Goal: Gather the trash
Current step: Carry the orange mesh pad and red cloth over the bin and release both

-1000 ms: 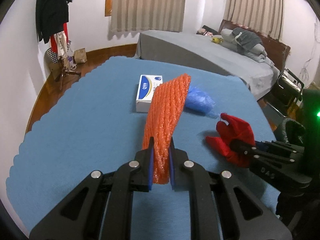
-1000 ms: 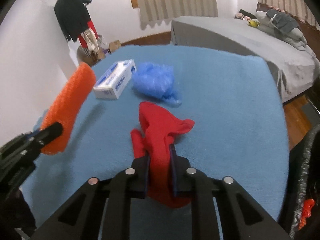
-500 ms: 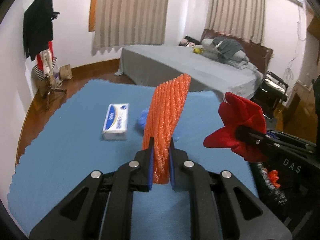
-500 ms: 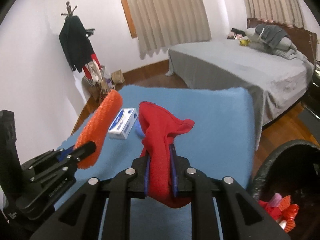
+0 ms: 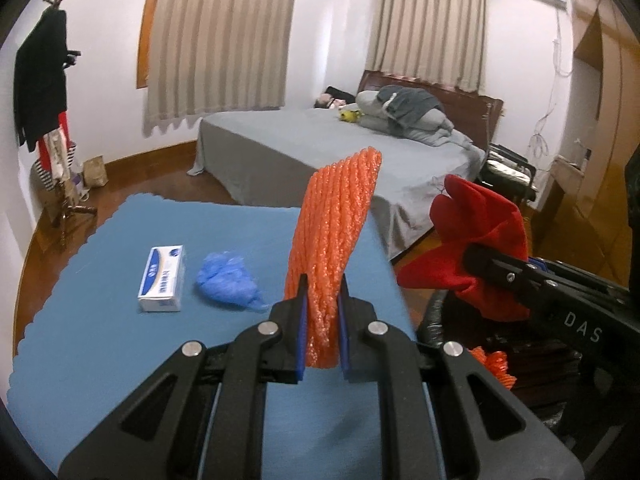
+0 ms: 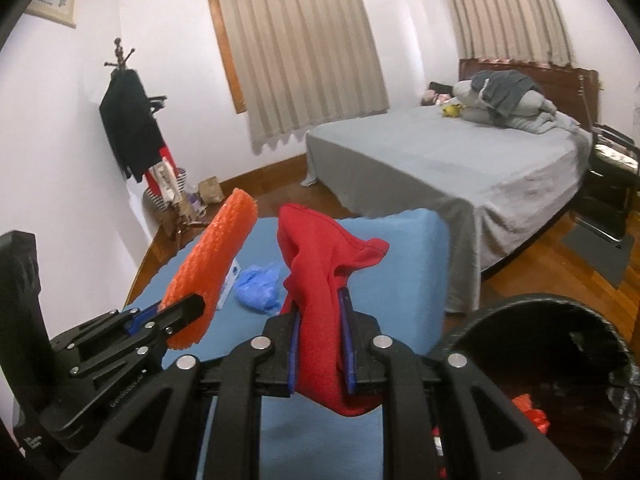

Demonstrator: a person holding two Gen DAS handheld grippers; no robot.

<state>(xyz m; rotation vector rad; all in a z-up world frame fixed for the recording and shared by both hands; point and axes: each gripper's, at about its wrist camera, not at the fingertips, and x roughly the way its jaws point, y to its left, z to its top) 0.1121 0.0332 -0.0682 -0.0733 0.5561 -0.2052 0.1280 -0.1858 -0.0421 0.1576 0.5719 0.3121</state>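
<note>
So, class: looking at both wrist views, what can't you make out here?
- Trash bin contents: right wrist view, mostly dark, and the right gripper covers part of the opening.
- Print on the white box: left wrist view, too small to read.
- Same box in the right wrist view: mostly behind the orange foam net.
- Lower end of the red cloth: hidden between the fingers.
</note>
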